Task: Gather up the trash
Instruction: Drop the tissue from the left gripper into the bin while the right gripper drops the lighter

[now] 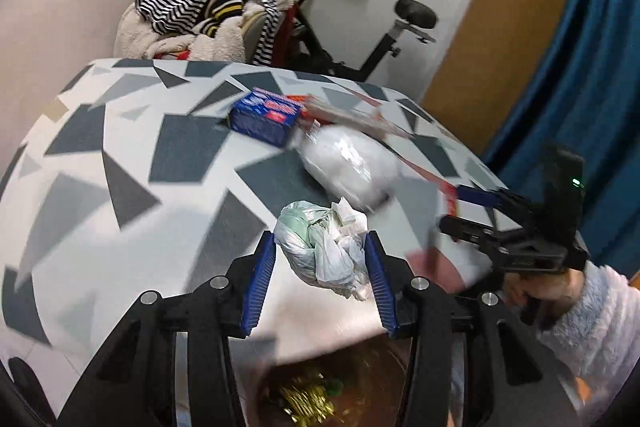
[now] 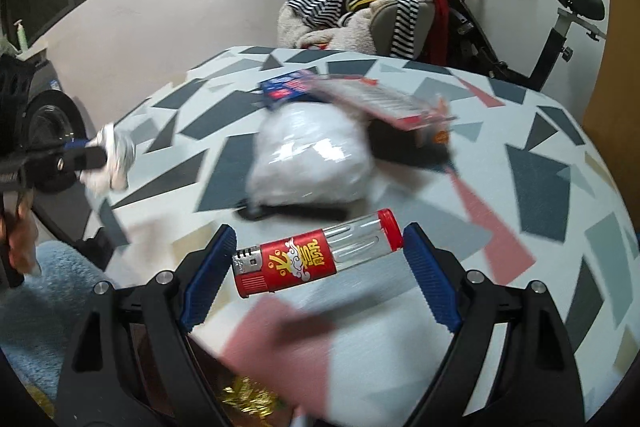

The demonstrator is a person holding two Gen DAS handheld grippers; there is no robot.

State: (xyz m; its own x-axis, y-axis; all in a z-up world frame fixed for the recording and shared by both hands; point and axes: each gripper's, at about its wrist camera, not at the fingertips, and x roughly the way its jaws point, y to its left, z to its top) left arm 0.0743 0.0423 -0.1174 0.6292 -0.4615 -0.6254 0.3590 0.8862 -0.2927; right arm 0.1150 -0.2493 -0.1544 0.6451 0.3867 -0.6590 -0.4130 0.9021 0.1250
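Note:
My left gripper (image 1: pixel 320 251) is shut on a crumpled wad of white and pale green tissue and plastic (image 1: pixel 324 247), held above the table's near edge; it also shows at the left of the right wrist view (image 2: pixel 114 159). My right gripper (image 2: pixel 316 251) is shut on a red and clear lighter (image 2: pixel 316 253), held crosswise between its blue pads (image 2: pixel 428 275). In the left wrist view the right gripper (image 1: pixel 472 211) is at the right, the lighter blurred. A brown bin (image 1: pixel 340 387) with gold scraps sits below the table edge, under both grippers.
On the patterned table (image 1: pixel 120 147) lie a blue box (image 1: pixel 268 117), a white plastic-wrapped bundle (image 2: pixel 308 159) and a long red-edged packet (image 2: pixel 384 103). Behind stand a chair heaped with striped clothes (image 2: pixel 360 7) and an exercise bike (image 1: pixel 380 39). A blue curtain (image 1: pixel 580 87) hangs at the right.

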